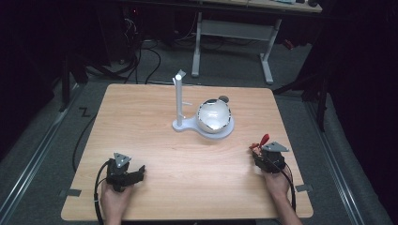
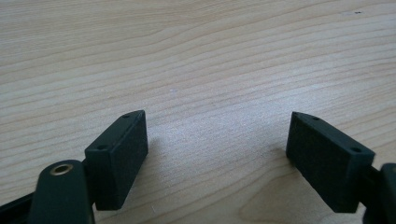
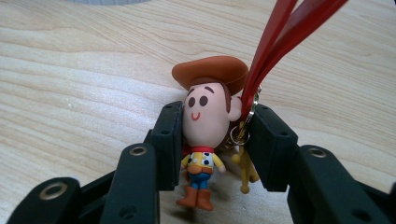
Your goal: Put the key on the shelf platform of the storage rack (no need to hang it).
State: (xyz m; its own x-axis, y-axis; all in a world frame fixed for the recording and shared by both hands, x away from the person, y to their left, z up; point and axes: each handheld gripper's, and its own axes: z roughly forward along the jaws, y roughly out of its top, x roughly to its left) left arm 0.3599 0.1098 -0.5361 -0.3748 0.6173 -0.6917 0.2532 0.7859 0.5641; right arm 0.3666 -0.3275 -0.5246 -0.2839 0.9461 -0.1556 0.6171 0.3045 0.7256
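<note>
A small cowboy figure keychain (image 3: 205, 116) with a brown hat hangs between the jaws of my right gripper (image 3: 217, 112), which is shut on its head. Its red strap (image 3: 275, 42) rises from a metal ring at the right pad. In the high view the right gripper (image 1: 262, 153) rests near the table's right front, with the red strap (image 1: 264, 139) sticking up from it. My left gripper (image 2: 217, 126) stands open over bare wood with nothing between its pads. It sits at the left front (image 1: 133, 172) in the high view.
A white stand (image 1: 179, 101) with an upright post stands mid-table on a flat base. A shiny metal bowl (image 1: 213, 116) lies tilted on that base. A small dark round thing (image 1: 224, 99) sits just behind the bowl. The wooden table (image 1: 141, 122) has bare wood in front.
</note>
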